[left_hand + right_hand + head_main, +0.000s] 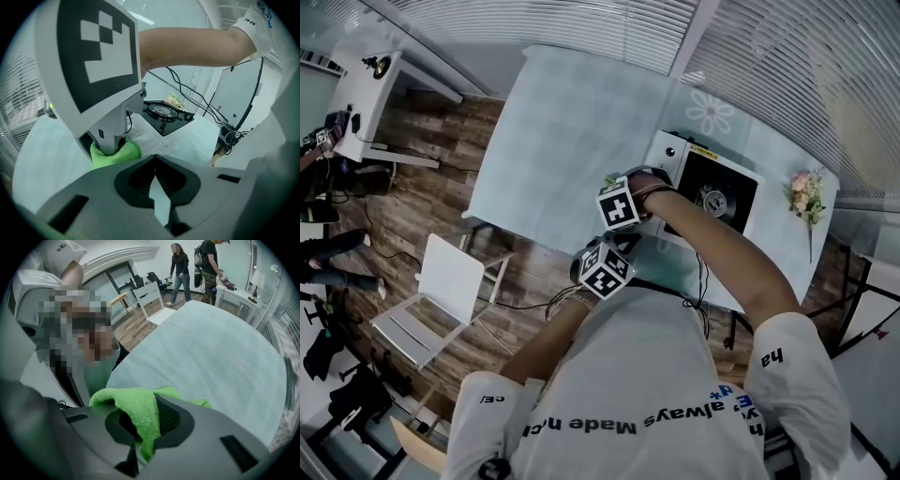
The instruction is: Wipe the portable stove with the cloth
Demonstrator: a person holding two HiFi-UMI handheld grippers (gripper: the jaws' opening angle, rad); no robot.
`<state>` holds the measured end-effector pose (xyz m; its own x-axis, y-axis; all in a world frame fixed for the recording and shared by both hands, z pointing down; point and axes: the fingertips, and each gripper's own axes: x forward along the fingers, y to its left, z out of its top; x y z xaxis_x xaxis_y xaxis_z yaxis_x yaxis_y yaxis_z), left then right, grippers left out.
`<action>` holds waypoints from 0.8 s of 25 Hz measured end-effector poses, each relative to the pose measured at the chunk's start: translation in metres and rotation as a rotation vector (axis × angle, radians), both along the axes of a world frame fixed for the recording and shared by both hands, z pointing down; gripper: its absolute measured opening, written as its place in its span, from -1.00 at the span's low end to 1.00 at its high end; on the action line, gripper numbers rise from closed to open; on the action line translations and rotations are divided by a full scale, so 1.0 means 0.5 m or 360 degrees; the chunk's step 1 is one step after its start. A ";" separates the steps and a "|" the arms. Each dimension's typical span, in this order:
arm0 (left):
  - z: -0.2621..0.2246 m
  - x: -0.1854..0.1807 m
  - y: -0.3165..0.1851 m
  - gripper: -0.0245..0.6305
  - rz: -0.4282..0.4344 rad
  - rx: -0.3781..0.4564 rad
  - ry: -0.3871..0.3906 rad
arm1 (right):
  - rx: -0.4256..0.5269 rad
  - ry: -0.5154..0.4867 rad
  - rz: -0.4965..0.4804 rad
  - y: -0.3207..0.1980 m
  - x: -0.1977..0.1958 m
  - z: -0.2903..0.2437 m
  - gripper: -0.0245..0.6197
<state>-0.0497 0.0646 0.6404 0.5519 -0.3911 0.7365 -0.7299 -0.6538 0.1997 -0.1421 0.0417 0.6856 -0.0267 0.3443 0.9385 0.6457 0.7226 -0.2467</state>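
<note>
One green cloth (131, 404) pinched in right gripper (143, 430) fingers; left gripper (155, 172) fingers closed, empty; one stove (722, 185).

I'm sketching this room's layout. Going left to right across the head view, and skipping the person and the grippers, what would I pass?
In order: white desk → white chair → portable stove → pink flowers.

A pale-clothed table (572, 131) holds a small flower posy (804, 195) at its right corner, a white chair (441, 291) stands on the wooden floor (422, 206) off its left edge, and two people (180, 268) stand beyond.
</note>
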 end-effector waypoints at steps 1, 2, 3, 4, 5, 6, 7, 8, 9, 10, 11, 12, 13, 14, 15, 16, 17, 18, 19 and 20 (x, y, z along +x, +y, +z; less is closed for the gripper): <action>0.001 -0.003 0.006 -0.89 -0.0002 -0.0004 -0.0002 | -0.0007 0.0000 -0.0005 0.011 0.000 -0.001 -0.84; 0.002 -0.005 0.012 -0.89 -0.0005 -0.0007 -0.0004 | -0.0016 -0.0001 -0.0009 0.021 0.000 -0.001 -0.84; 0.003 -0.007 0.018 -0.89 -0.0007 -0.0010 -0.0005 | -0.0024 -0.0006 -0.0013 0.030 -0.001 -0.001 -0.84; 0.004 -0.009 0.023 -0.89 -0.0009 -0.0011 -0.0007 | -0.0028 -0.0013 -0.0016 0.037 -0.001 0.000 -0.84; 0.004 -0.012 0.027 -0.89 -0.0011 -0.0010 -0.0008 | -0.0026 -0.0026 -0.0009 0.041 -0.002 -0.001 -0.84; 0.001 -0.016 0.030 -0.89 -0.0016 -0.0005 -0.0006 | -0.0026 -0.0050 0.0014 0.042 -0.005 -0.005 -0.84; -0.003 -0.021 0.031 -0.89 -0.0027 0.0003 0.0000 | -0.0028 -0.0095 0.0060 0.041 -0.010 -0.014 -0.84; -0.010 -0.028 0.032 -0.89 -0.0045 0.0013 0.0012 | -0.0029 -0.0161 0.0128 0.037 -0.018 -0.029 -0.84; -0.020 -0.038 0.030 -0.89 -0.0070 0.0027 0.0032 | -0.0025 -0.0244 0.0212 0.029 -0.027 -0.047 -0.84; -0.031 -0.048 0.027 -0.89 -0.0100 0.0045 0.0057 | -0.0011 -0.0335 0.0304 0.016 -0.034 -0.069 -0.84; -0.046 -0.060 0.021 -0.89 -0.0132 0.0069 0.0086 | 0.0010 -0.0431 0.0403 0.000 -0.039 -0.092 -0.84; -0.063 -0.070 0.013 -0.89 -0.0162 0.0098 0.0116 | 0.0036 -0.0533 0.0508 -0.018 -0.041 -0.120 -0.84; -0.084 -0.079 0.003 -0.89 -0.0191 0.0133 0.0145 | 0.0064 -0.0642 0.0621 -0.039 -0.040 -0.152 -0.84; -0.105 -0.088 -0.008 -0.89 -0.0218 0.0171 0.0173 | 0.0094 -0.0752 0.0739 -0.061 -0.035 -0.187 -0.84; -0.128 -0.096 -0.019 -0.89 -0.0245 0.0214 0.0199 | 0.0124 -0.0862 0.0860 -0.082 -0.026 -0.224 -0.84; -0.151 -0.104 -0.030 -0.89 -0.0273 0.0260 0.0223 | 0.0153 -0.0969 0.0983 -0.101 -0.013 -0.262 -0.84; -0.175 -0.113 -0.041 -0.89 -0.0303 0.0309 0.0247 | 0.0176 -0.1071 0.1109 -0.118 0.003 -0.300 -0.84; -0.201 -0.121 -0.051 -0.89 -0.0334 0.0362 0.0272 | 0.0190 -0.1167 0.1236 -0.131 0.022 -0.336 -0.84; -0.228 -0.128 -0.061 -0.89 -0.0367 0.0417 0.0297 | 0.0199 -0.1258 0.1362 -0.141 0.044 -0.371 -0.84; -0.255 -0.133 -0.071 -0.89 -0.0397 0.0474 0.0323 | 0.0207 -0.1345 0.1481 -0.148 0.068 -0.404 -0.84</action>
<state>-0.1163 0.0290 0.5129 0.5356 -0.7097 0.4577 -0.8381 -0.5132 0.1851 -0.1084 -0.0324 0.4834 -0.8150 -0.2207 0.5358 -0.1980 0.9750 0.1005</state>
